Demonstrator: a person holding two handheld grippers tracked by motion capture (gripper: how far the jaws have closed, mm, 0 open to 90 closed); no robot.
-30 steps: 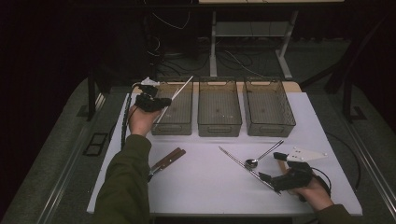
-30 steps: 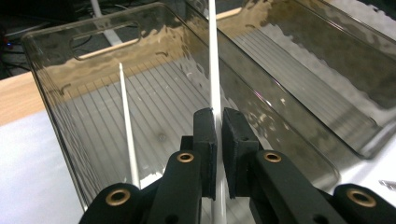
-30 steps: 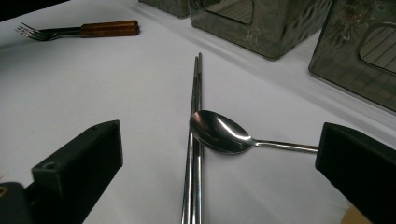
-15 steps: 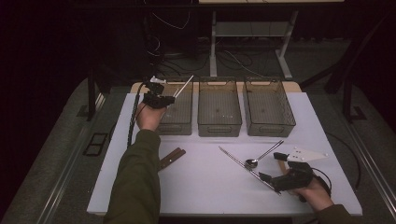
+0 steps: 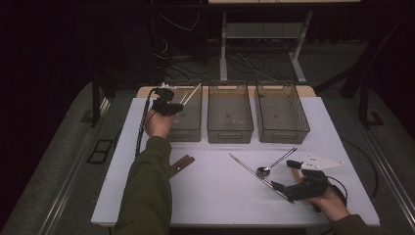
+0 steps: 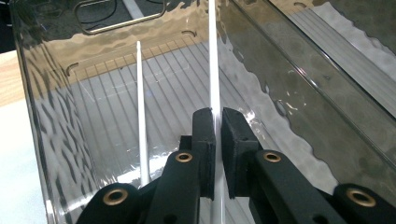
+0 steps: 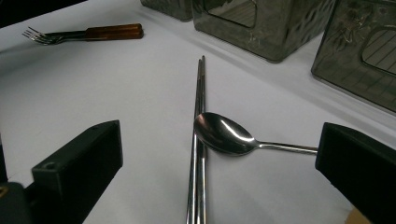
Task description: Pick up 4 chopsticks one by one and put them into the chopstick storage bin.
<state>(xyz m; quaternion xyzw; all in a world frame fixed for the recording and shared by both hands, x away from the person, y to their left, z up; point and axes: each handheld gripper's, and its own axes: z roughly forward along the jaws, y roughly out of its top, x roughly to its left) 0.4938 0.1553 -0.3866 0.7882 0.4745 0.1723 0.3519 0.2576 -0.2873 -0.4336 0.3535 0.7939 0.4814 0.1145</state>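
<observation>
**Left hand carried over left bin; right hand unmoved**

Since the earlier high view, the left gripper [image 5: 171, 105] has travelled from the table's left edge to a position over the left clear bin [image 5: 188, 128]; the right gripper [image 5: 288, 178] keeps its former place.

Item 1: 2 white chopsticks. 1 white chopstick [image 6: 214, 70] is clamped between the left gripper's [image 6: 216, 144] jaws, which press on it from both sides, and angles up past the bin's far wall. The second white chopstick [image 6: 141, 112] runs beside it, apart from the jaws; what carries it cannot be told.

Item 2: metal chopsticks [image 7: 198, 135], 1 pair, flat on the white table [image 5: 215, 186], side by side.

Item 3: spoon [image 7: 223, 134], its bowl resting across the metal chopsticks, handle running right.

Item 4: right gripper [image 7: 210, 177], jaws spread wide and empty, low at the table on either side of the spoon and metal chopsticks.

Item 5: forks [image 7: 84, 33] with brown wooden handles, lying together at the table's left, well apart from the spoon.

Item 6: 3 clear bins in a row along the far edge, middle bin [image 5: 230, 117] and right bin [image 5: 281, 117] included.
</observation>
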